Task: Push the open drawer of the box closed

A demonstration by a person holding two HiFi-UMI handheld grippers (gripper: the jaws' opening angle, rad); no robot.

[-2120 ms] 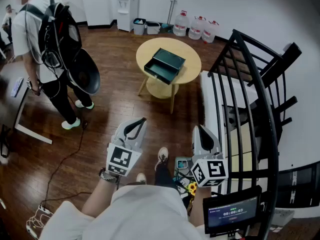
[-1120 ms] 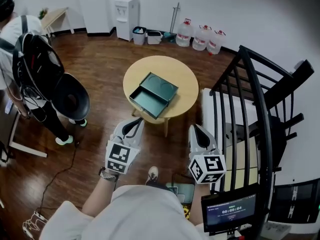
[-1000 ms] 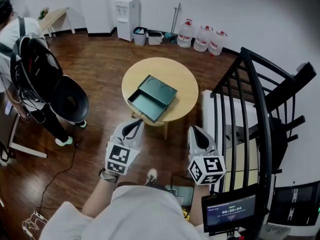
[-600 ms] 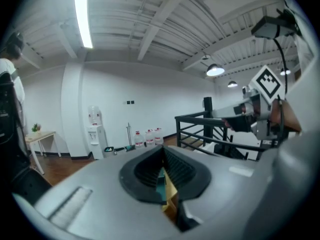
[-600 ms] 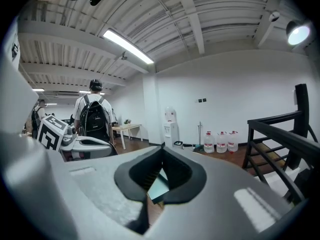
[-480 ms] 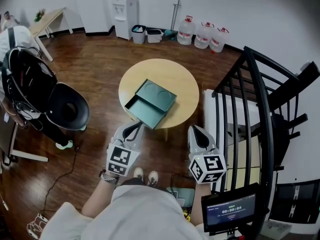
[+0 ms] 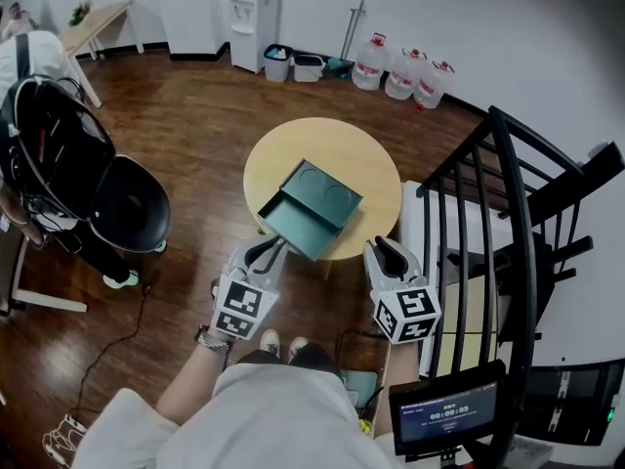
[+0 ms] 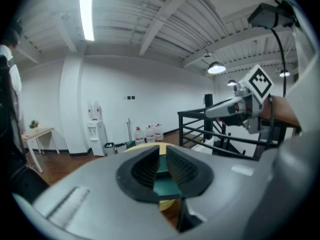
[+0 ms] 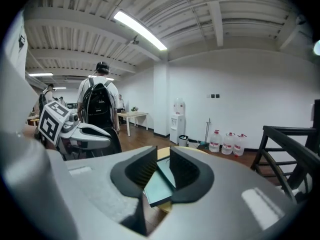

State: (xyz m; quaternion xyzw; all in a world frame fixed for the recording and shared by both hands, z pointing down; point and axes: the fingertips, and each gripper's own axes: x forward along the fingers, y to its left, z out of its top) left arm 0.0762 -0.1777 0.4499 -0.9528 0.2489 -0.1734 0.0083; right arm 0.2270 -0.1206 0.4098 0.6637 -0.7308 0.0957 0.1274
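We locate the dark green metal box (image 7: 330, 191) on the round pale wooden table (image 7: 383, 169). Its open drawer (image 7: 296, 229) is drawn out toward us and reaches the table's near edge. The left gripper (image 7: 272, 251) sits just beside the drawer front, and the right gripper (image 7: 383, 251) stands a little apart on the other side. Both pairs of jaws have just been opening and stand parted, clamping nothing, with the drawer visible beyond each gap. The left tips possibly touch the drawer front; we cannot confirm contact.
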